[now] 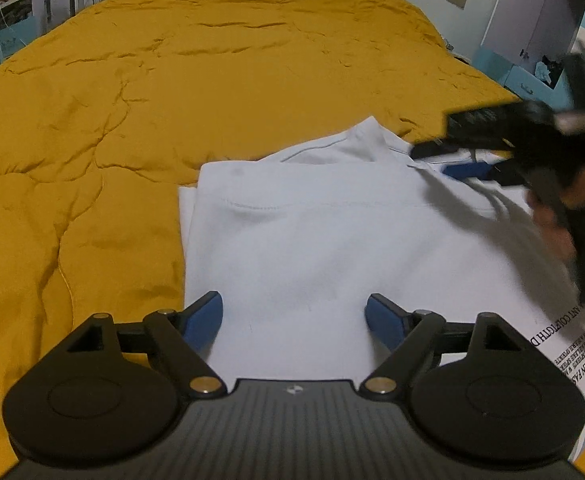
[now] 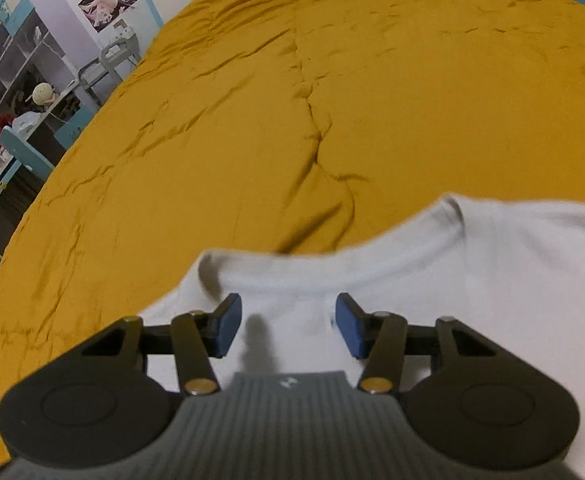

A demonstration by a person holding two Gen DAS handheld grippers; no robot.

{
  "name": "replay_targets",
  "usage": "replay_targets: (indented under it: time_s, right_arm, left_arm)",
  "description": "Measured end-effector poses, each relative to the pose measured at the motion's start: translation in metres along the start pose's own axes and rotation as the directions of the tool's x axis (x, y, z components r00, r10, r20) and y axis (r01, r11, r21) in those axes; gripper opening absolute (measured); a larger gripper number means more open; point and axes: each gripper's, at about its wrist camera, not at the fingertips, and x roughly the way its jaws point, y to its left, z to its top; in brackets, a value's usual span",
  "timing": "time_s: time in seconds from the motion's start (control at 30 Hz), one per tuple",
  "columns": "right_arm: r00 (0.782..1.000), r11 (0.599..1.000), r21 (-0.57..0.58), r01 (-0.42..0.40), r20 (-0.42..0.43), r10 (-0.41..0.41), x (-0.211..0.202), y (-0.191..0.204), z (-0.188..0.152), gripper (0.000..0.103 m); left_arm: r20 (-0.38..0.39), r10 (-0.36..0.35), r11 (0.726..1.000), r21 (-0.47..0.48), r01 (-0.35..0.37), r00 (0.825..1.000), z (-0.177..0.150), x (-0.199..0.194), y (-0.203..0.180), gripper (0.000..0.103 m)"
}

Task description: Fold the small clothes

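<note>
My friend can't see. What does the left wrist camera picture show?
A white T-shirt, partly folded, lies on a mustard-yellow quilt. The open left gripper is over its near edge, and the blurred right gripper is near the collar.

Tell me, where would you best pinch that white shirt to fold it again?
Probably at the collar end of the white shirt, on the corner by the neck rib. The right gripper already hovers open just short of it, so come in low from the near side, where the doubled edge gives the blue fingers something to pinch.
</note>
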Motion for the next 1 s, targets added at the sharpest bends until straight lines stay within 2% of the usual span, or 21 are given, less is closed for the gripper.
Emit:
replay_targets:
  time_s: [0.13, 0.27, 0.6, 0.73, 0.8, 0.9, 1.0]
  right_arm:
    - [1.000, 1.000, -0.009, -0.023, 0.019, 0.023, -0.041, -0.002, -0.034, 0.049]
    - [0.996, 0.994, 0.079, -0.079, -0.028, 0.081, -0.076, -0.012, -0.069, 0.049]
    - [0.985, 0.980, 0.135, -0.145, -0.076, 0.156, -0.159, -0.020, -0.142, 0.049]
    - [0.986, 0.983, 0.122, -0.139, -0.079, 0.150, -0.184, -0.018, -0.163, 0.049]
    - [0.982, 0.983, 0.124, -0.138, -0.108, 0.152, -0.191, -0.018, -0.175, 0.051]
    - [0.988, 0.991, 0.053, -0.126, -0.080, 0.130, -0.201, -0.014, -0.192, 0.050]
    - [0.990, 0.991, 0.074, -0.115, -0.069, 0.120, -0.202, -0.017, -0.202, 0.051]
  left_arm:
    - [-0.012, 0.007, 1.000, 0.000, -0.007, 1.000, 0.003, -0.002, -0.002, 0.096]
    - [-0.024, 0.030, 1.000, 0.002, -0.030, 0.999, 0.005, -0.007, -0.005, 0.095]
    - [-0.036, 0.043, 0.999, -0.031, -0.044, 0.998, 0.001, -0.027, -0.003, 0.095]
    - [-0.034, 0.052, 0.998, -0.025, -0.053, 0.998, 0.000, -0.033, -0.002, 0.095]
    - [-0.032, 0.054, 0.998, -0.027, -0.055, 0.998, -0.001, -0.036, -0.002, 0.095]
    - [-0.038, 0.042, 0.998, -0.038, -0.043, 0.998, -0.006, -0.036, -0.001, 0.095]
    - [-0.061, 0.046, 0.998, -0.042, -0.048, 0.997, -0.013, -0.029, 0.001, 0.095]
